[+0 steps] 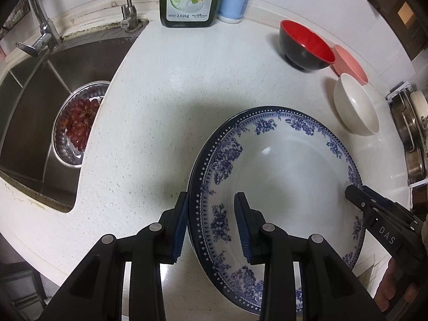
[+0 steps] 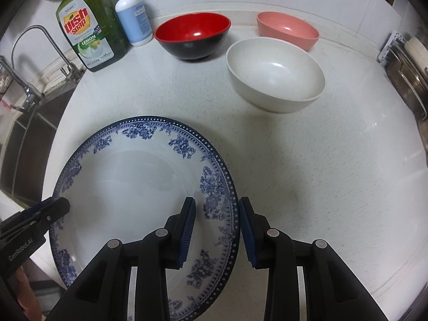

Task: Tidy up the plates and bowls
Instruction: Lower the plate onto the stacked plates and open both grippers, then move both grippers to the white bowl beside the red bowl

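A blue-and-white floral plate [image 1: 289, 165] [image 2: 133, 176] hangs just over the white counter, gripped at opposite rims. My left gripper [image 1: 211, 196] is shut on its left rim, one pad outside the edge and one inside; its tip shows in the right wrist view [image 2: 62, 203]. My right gripper [image 2: 217, 200] is shut on the right rim the same way, and shows in the left wrist view [image 1: 353, 190]. A second dark rim seems to lie just under the plate's left edge. Behind stand a red-and-black bowl [image 2: 192, 32], a pink bowl [image 2: 287, 30] and a white bowl [image 2: 275, 72].
A steel sink [image 1: 32, 123] lies to the left, with a metal bowl of red grapes [image 1: 77, 125] in it and a faucet [image 1: 40, 26] behind. A green dish soap bottle [image 2: 88, 26] and a pump bottle [image 2: 132, 16] stand at the back wall. A metal rack [image 2: 406, 80] is at the right.
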The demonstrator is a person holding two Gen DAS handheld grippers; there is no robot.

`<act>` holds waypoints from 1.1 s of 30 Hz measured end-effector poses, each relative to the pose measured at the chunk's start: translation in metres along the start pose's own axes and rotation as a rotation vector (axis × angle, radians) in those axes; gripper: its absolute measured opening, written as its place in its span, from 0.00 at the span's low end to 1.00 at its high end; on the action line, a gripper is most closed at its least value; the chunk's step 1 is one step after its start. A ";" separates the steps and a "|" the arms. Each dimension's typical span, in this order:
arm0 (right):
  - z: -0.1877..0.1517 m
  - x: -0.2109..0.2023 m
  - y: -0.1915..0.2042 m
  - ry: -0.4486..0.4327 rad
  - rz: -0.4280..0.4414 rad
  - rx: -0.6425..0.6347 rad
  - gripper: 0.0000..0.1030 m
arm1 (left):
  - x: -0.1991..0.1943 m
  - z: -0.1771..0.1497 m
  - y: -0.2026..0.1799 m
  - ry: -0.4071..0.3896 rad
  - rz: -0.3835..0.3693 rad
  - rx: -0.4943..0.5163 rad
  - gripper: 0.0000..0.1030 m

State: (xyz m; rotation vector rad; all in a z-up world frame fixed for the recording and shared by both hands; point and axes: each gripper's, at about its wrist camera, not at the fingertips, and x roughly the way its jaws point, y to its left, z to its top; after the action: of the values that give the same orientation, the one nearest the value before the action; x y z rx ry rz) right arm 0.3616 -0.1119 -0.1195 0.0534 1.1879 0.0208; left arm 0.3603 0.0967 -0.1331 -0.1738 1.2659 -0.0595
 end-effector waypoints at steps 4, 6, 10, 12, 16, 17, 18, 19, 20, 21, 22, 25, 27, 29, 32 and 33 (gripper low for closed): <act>0.001 0.005 0.000 0.021 0.005 -0.005 0.34 | 0.004 0.001 -0.001 0.011 0.006 0.002 0.33; 0.002 0.008 0.000 0.034 0.009 -0.002 0.34 | 0.006 0.001 -0.001 0.018 0.008 0.003 0.33; 0.002 0.012 -0.001 0.056 0.017 0.002 0.36 | 0.007 0.001 -0.001 0.019 0.007 0.010 0.33; 0.003 0.013 -0.001 0.061 0.021 0.006 0.36 | 0.007 0.001 -0.002 0.018 0.011 0.020 0.35; 0.003 0.015 -0.001 0.065 0.026 0.007 0.36 | 0.010 0.001 -0.003 0.027 0.007 0.021 0.43; 0.002 0.016 -0.001 0.065 0.026 0.007 0.37 | 0.009 0.001 -0.003 0.027 0.001 0.023 0.45; 0.002 0.016 -0.001 0.064 0.028 0.006 0.37 | 0.009 0.001 -0.004 0.028 -0.001 0.025 0.46; 0.001 0.014 -0.003 0.062 0.031 0.008 0.37 | 0.009 0.001 -0.004 0.027 0.001 0.028 0.47; 0.001 0.014 -0.003 0.061 0.034 0.009 0.37 | 0.008 0.002 -0.006 0.022 0.004 0.035 0.47; 0.001 0.013 -0.003 0.059 0.038 0.011 0.37 | 0.007 0.002 -0.006 0.018 0.004 0.039 0.49; 0.001 0.011 -0.004 0.054 0.041 0.014 0.37 | 0.005 0.003 -0.008 0.014 0.002 0.044 0.50; 0.003 0.005 -0.004 0.035 0.055 0.013 0.37 | -0.002 0.006 -0.012 -0.010 -0.008 0.055 0.55; 0.003 -0.001 -0.006 0.021 0.059 0.013 0.37 | -0.008 0.008 -0.017 -0.035 -0.002 0.072 0.57; 0.003 -0.007 -0.008 0.004 0.062 0.014 0.37 | -0.014 0.011 -0.023 -0.056 0.006 0.094 0.58; 0.005 -0.018 -0.013 -0.026 0.048 0.015 0.37 | -0.021 0.016 -0.033 -0.077 0.005 0.129 0.58; 0.006 -0.021 -0.014 -0.035 0.043 0.014 0.37 | -0.023 0.018 -0.037 -0.082 0.002 0.138 0.59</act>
State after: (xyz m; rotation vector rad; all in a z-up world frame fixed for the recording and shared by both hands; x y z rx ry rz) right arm 0.3593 -0.1274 -0.0985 0.0908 1.1522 0.0491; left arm 0.3725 0.0658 -0.1000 -0.0558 1.1757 -0.1363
